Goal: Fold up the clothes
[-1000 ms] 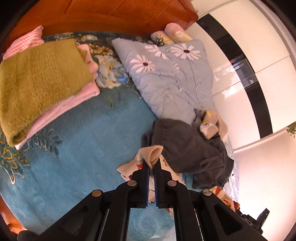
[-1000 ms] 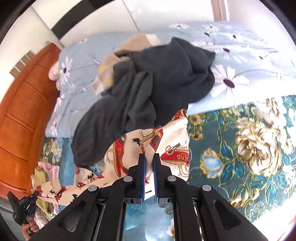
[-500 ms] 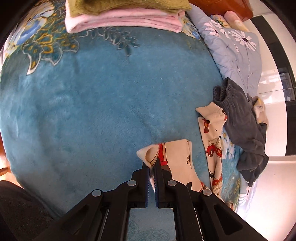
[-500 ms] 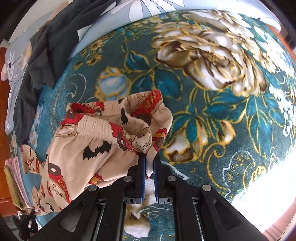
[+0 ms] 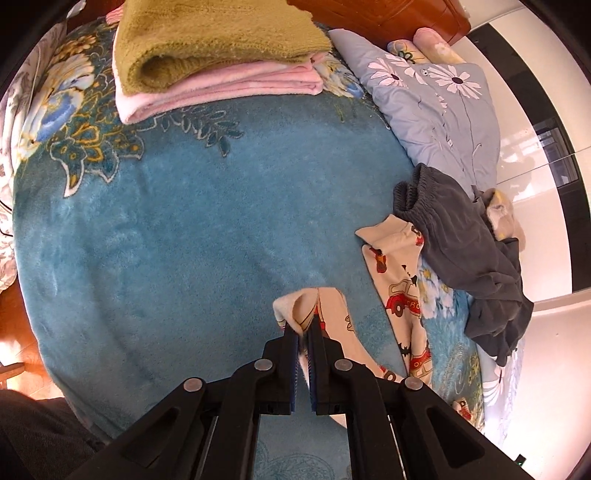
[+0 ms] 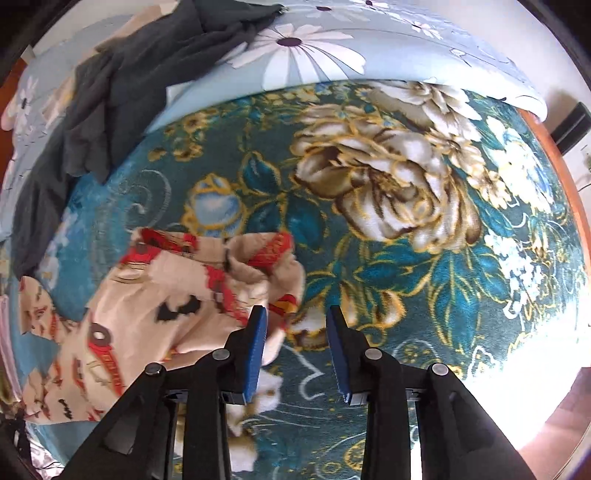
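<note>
Cream cartoon-print children's trousers (image 5: 400, 291) lie on the blue floral blanket (image 5: 184, 229). My left gripper (image 5: 303, 325) is shut on one leg cuff of them, low over the blanket. In the right wrist view the waistband end of the trousers (image 6: 207, 280) lies crumpled just left of my right gripper (image 6: 297, 314), which is open and empty; the cloth touches or overlaps its left finger.
A folded olive towel (image 5: 221, 33) on folded pink cloth (image 5: 229, 85) sits at the far side. A dark grey garment heap (image 5: 469, 251) lies by the trousers on a daisy-print quilt (image 5: 439, 99), also in the right wrist view (image 6: 122, 85). A wooden headboard (image 5: 388, 14) is behind.
My right gripper has opened and let go of the trousers' waistband, which now rests on the blanket. My left gripper still holds the cuff; its view has tilted up toward the towel stack.
</note>
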### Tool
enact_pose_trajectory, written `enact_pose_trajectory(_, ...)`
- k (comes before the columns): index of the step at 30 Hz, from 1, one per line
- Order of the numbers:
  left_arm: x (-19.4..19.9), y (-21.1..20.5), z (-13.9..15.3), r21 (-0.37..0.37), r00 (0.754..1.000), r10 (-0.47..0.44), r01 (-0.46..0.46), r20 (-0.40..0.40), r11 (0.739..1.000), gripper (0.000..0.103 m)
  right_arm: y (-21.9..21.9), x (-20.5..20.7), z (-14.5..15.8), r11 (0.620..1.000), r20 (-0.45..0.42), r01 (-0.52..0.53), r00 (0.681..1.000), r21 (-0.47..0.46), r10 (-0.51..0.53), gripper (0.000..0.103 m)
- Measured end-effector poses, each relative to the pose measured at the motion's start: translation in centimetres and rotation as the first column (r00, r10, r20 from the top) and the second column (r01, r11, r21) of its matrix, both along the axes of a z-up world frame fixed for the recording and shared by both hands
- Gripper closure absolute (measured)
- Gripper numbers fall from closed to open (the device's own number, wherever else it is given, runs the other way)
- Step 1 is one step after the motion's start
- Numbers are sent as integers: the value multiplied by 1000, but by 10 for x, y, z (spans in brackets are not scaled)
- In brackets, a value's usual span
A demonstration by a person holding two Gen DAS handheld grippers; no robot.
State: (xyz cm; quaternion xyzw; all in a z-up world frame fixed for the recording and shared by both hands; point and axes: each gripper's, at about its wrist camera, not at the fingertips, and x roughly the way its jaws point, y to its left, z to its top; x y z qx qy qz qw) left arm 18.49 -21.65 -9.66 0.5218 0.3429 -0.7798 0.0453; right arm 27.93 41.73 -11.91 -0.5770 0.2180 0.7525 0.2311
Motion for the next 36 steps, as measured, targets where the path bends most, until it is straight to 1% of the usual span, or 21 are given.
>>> enact_pose_trajectory(2,-5,4,9,4,1000,-15,15,-19,1000,98,-22,-14,7,996,-68,-66,996,-62,62,68)
enact_pose_trajectory(3,-8,7,14,7,999,-22,23,-28,1000,98,-36,-21,7,990,-91,-99,992,-98,90,64)
enact_pose_trajectory(4,-10,8,16,26,999,-20,21,-29,999,98,-50,-32,1,983,-105,-114,990,-145,99,59)
enact_pose_trajectory(5,-12,9,19,54,999,-13,14,-30,998,98,-63,-43,-4,973,-119,-128,987,-191,106,58)
enact_pose_trajectory(7,-20,16,26,58,998,-33,36,-56,998,98,-87,-58,-17,958,-119,-106,990,-267,77,58)
enact_pose_trajectory(9,-29,24,31,-1,995,-72,72,-67,997,98,-105,-70,-29,945,-96,-79,994,-319,51,57)
enact_pose_trajectory(10,-34,26,31,-10,994,-89,89,-69,996,98,-112,-75,-34,947,-68,-73,996,-313,54,56)
enact_pose_trajectory(13,-52,24,22,-8,990,-130,129,-55,992,98,-124,-86,-44,968,3,-58,998,-246,61,55)
enact_pose_trajectory(17,-79,12,0,46,984,-181,181,-4,982,98,-122,-97,-56,974,60,-3,998,-228,17,55)
enact_pose_trajectory(19,-94,8,-10,65,973,-229,226,34,972,98,-123,-99,-58,978,85,23,996,-208,-5,55)
enact_pose_trajectory(21,-110,5,-17,80,954,-292,286,67,955,98,-124,-95,-58,978,104,57,994,-201,-36,55)
enact_pose_trajectory(23,-118,3,-20,83,935,-340,333,96,939,98,-125,-90,-59,976,124,92,990,-196,-68,64)
enact_pose_trajectory(24,-123,3,-22,84,925,-363,356,110,931,98,-126,-87,-60,973,127,112,988,-201,-88,73)
enact_pose_trajectory(25,-123,1,-22,82,921,-371,364,118,928,98,-126,-84,-62,970,126,134,986,-204,-110,85)
enact_pose_trajectory(26,-119,-2,-21,83,925,-363,355,116,931,98,-128,-83,-63,969,126,146,985,-200,-122,90)
enact_pose_trajectory(27,-112,-5,-21,94,936,-336,327,107,940,98,-129,-82,-64,968,126,157,983,-196,-134,95)
enact_pose_trajectory(29,-97,-12,-26,128,957,-272,259,100,957,98,-135,-86,-67,971,137,147,983,-191,-121,98)
enact_pose_trajectory(30,-91,-15,-31,146,963,-243,226,116,963,98,-137,-89,-66,973,136,136,984,-185,-111,98)
enact_pose_trajectory(32,-84,-18,-43,159,964,-210,185,161,970,98,-138,-94,-62,974,120,126,987,-189,-104,99)
enact_pose_trajectory(35,-80,-15,-34,137,969,-208,190,135,972,98,-132,-98,-46,969,70,110,993,-222,-97,99)
enact_pose_trajectory(36,-81,-14,-25,133,973,-205,190,109,973,98,-128,-101,-36,969,41,91,996,-228,-84,99)
